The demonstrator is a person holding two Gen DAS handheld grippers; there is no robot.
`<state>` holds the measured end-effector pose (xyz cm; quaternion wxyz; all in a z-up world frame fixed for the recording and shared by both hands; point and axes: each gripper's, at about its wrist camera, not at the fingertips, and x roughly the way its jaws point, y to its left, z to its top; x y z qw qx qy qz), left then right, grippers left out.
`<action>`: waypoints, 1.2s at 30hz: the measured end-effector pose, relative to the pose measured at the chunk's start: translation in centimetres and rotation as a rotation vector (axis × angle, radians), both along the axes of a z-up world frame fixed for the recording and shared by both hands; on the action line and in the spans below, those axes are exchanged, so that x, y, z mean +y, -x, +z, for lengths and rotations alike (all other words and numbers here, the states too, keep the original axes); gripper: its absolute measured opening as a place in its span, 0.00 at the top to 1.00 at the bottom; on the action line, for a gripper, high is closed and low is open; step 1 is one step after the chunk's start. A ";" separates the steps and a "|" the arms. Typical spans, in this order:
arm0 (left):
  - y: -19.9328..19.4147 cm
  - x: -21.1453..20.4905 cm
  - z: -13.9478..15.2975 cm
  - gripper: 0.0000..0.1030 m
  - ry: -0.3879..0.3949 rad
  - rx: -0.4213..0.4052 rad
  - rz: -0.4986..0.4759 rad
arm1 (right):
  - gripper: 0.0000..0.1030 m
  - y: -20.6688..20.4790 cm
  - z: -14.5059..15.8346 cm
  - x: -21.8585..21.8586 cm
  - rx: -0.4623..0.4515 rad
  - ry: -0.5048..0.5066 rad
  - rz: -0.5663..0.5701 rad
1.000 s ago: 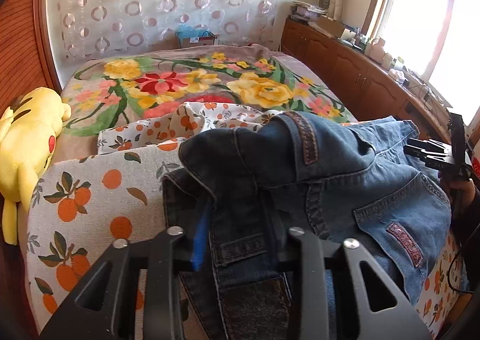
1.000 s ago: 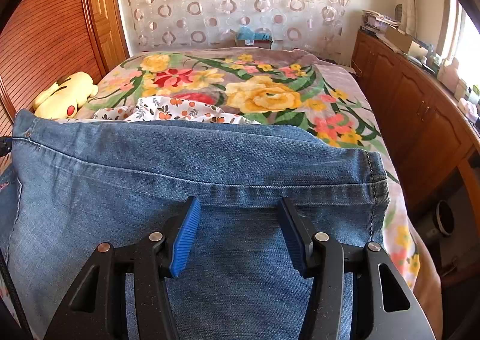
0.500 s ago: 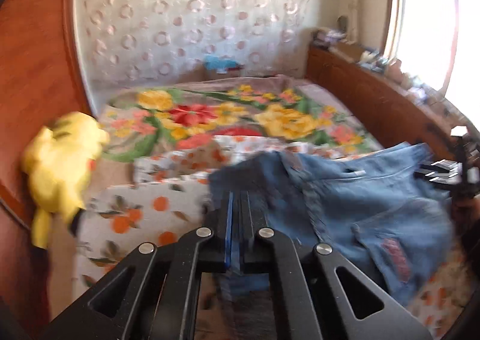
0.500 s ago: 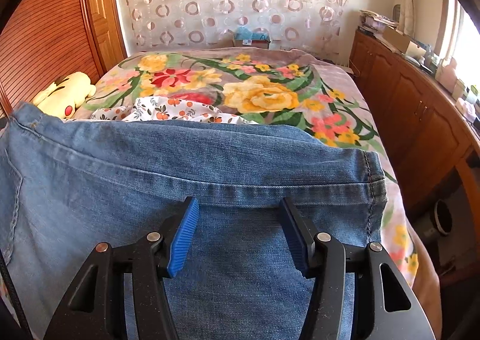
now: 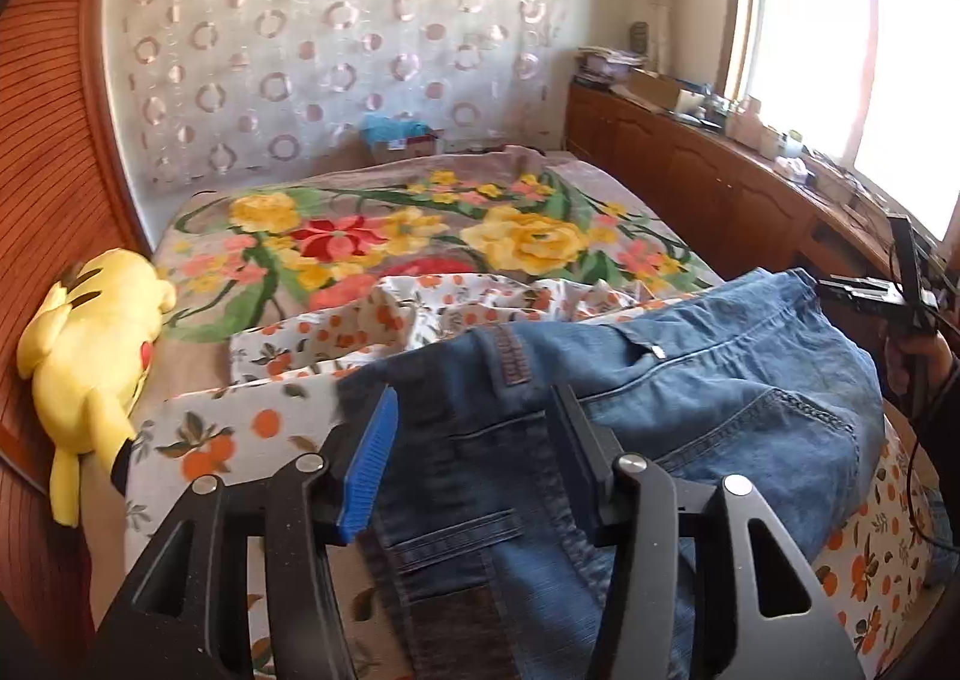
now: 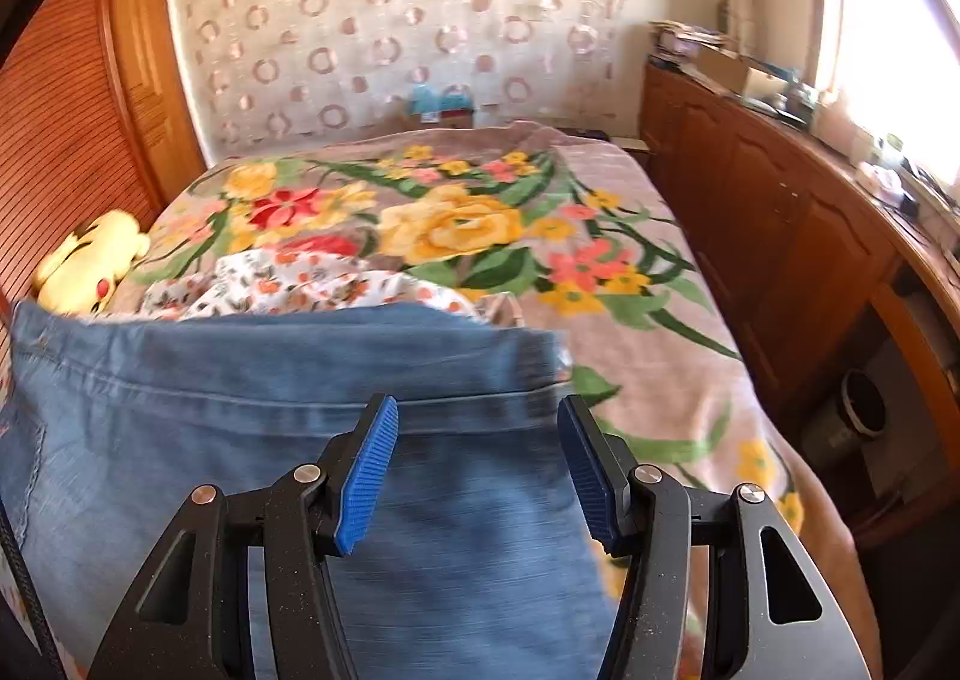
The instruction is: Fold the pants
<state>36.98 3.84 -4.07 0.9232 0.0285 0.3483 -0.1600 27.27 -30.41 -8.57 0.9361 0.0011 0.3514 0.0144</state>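
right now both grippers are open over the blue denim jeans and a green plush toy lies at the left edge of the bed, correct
Not quite: the plush toy is yellow, as the left wrist view shows. Both the left gripper and right gripper are open over the blue denim jeans.

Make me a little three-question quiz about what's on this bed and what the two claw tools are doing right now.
1. True or false: the left gripper is clamped shut on the blue denim jeans.
2. Which soft toy lies at the bed's left edge? A) brown teddy bear B) yellow plush toy C) grey rabbit
3. Fill in: the right gripper hovers with its jaws ____ above the jeans' hem.

Key
1. False: its jaws are apart, the denim lying between them.
2. B
3. open
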 end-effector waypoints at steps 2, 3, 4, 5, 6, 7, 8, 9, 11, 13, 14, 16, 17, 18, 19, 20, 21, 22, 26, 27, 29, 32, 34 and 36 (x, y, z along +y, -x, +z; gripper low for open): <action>-0.3 -1.5 0.0 0.48 -0.008 -0.002 -0.029 | 0.44 -0.2 -0.1 -0.7 0.006 -0.009 -0.012; -0.5 -2.3 0.0 0.48 -0.010 -0.001 -0.047 | 0.44 -0.5 -0.1 -0.9 0.012 -0.010 -0.012; -0.7 -3.1 0.0 0.48 -0.011 0.002 -0.066 | 0.44 -0.8 -0.3 -1.0 0.019 -0.015 -0.011; -1.0 -4.1 -0.2 0.48 -0.013 0.009 -0.090 | 0.44 -1.0 -0.4 -1.0 0.026 -0.022 -0.009; -1.2 -4.7 -0.3 0.48 -0.016 0.017 -0.105 | 0.44 -1.5 -0.5 -1.1 0.036 -0.035 -0.003; -1.5 -5.4 -0.5 0.48 -0.021 0.028 -0.119 | 0.44 -1.8 -0.6 -1.3 0.047 -0.047 0.002; -1.8 -6.0 -0.8 0.48 -0.028 0.042 -0.129 | 0.44 -2.2 -0.8 -1.5 0.060 -0.060 0.007; -2.2 -6.5 -1.1 0.48 -0.039 0.056 -0.135 | 0.44 -2.7 -1.0 -1.4 0.077 -0.074 0.016; -2.8 -7.4 -1.6 0.48 -0.054 0.070 -0.146 | 0.49 -3.5 -1.2 -1.8 0.109 -0.095 0.038; -3.3 -7.8 -1.9 0.48 -0.068 0.077 -0.145 | 0.68 -3.9 -1.4 -1.9 0.116 -0.098 0.051; -3.7 -7.8 -2.1 0.48 -0.073 0.081 -0.141 | 0.92 -4.0 -1.3 -1.8 0.116 -0.099 0.063; -4.4 -7.7 -2.4 0.48 -0.074 0.090 -0.125 | 0.96 -4.1 -1.0 -1.7 0.091 -0.084 0.072; -4.7 -7.6 -2.5 0.48 -0.073 0.094 -0.121 | 0.96 -4.1 -0.6 -2.5 0.065 -0.088 0.069; -5.0 -7.5 -2.7 0.48 -0.069 0.100 -0.115 | 0.96 -3.9 -0.1 -3.0 0.037 -0.093 0.060; -5.1 -7.5 -3.0 0.48 -0.067 0.101 -0.112 | 0.96 -3.6 0.4 -3.6 0.002 -0.098 0.045; -5.2 -7.5 -3.1 0.48 -0.068 0.100 -0.106 | 0.96 -3.2 0.9 -4.1 -0.033 -0.107 0.030; -5.4 -7.5 -3.3 0.48 -0.069 0.100 -0.102 | 0.96 -3.1 1.3 -4.4 -0.058 -0.110 0.016; -5.5 -7.6 -3.5 0.48 -0.069 0.099 -0.100 | 0.96 -3.0 1.4 -4.6 -0.072 -0.105 0.000; -5.9 -7.6 -4.3 0.48 -0.068 0.109 -0.091 | 0.96 -4.3 0.3 -4.2 -0.051 -0.045 -0.023; -6.0 -7.6 -4.4 0.48 -0.066 0.112 -0.090 | 0.96 -4.6 -0.1 -4.0 -0.038 -0.031 -0.024; -6.3 -7.6 -4.5 0.48 -0.064 0.117 -0.089 | 0.96 -5.5 -1.0 -3.3 -0.003 -0.005 -0.024; -6.5 -7.6 -4.6 0.48 -0.064 0.121 -0.089 | 0.96 -6.4 -2.1 -2.8 0.054 0.002 -0.018; -6.3 -7.6 -4.4 0.48 -0.061 0.115 -0.090 | 0.96 -8.1 -1.0 -2.8 0.057 -0.011 -0.029; -6.0 -7.6 -4.0 0.48 -0.063 0.097 -0.088 | 0.87 -7.8 0.2 -2.9 0.049 -0.029 -0.027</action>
